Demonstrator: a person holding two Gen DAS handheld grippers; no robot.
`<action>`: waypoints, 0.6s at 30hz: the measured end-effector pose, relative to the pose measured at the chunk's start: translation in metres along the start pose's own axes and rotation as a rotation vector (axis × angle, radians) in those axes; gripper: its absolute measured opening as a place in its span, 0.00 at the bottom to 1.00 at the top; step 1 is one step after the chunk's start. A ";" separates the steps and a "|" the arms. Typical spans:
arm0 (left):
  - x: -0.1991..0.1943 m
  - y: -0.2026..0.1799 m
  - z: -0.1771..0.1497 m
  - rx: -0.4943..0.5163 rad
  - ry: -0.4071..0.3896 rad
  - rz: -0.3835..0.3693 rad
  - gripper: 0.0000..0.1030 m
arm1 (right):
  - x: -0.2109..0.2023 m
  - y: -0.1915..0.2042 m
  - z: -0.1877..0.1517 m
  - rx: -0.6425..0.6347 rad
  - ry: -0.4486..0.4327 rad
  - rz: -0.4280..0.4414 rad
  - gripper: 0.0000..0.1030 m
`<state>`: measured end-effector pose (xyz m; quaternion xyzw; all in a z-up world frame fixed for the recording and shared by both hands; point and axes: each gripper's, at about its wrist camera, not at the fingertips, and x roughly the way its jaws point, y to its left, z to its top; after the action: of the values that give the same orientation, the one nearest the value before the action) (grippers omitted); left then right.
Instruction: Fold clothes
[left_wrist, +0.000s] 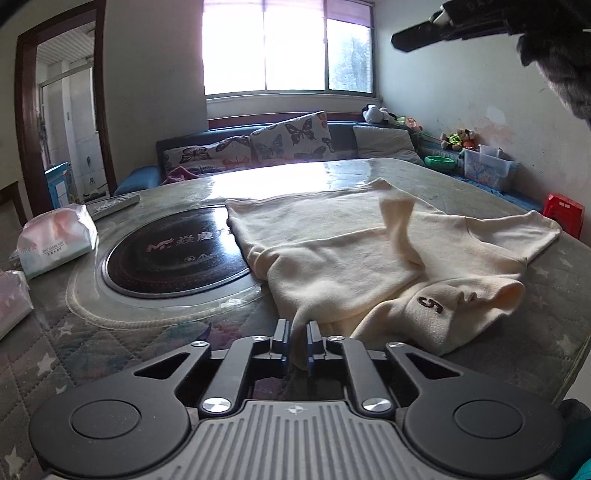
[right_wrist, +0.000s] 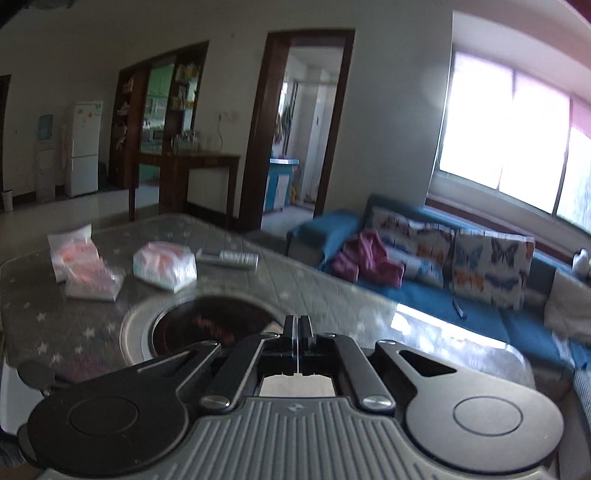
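My left claw (left_wrist: 296, 341) pinches the near hem of the cream shirt (left_wrist: 369, 251), which lies rumpled across the table (left_wrist: 147, 332). My right claw (right_wrist: 297, 328) is pressed together, empty.

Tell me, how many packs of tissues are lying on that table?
3. One pack lies beside the remote control; two more sit together farther along the table, touching each other. Others may lie outside the view.
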<state>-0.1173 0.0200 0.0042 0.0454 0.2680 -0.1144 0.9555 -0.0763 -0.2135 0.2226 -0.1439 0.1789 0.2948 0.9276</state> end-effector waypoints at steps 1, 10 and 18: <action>-0.001 0.001 0.000 -0.007 -0.002 0.003 0.05 | -0.001 0.001 0.003 -0.005 -0.007 -0.001 0.00; -0.003 0.007 -0.003 -0.034 0.014 -0.004 0.12 | 0.034 -0.003 -0.050 0.085 0.199 0.036 0.10; 0.003 0.002 0.000 -0.026 0.021 -0.010 0.26 | 0.076 0.008 -0.091 0.120 0.306 0.093 0.43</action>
<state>-0.1148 0.0219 0.0025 0.0327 0.2798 -0.1153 0.9526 -0.0458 -0.2032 0.1077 -0.1230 0.3420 0.3007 0.8817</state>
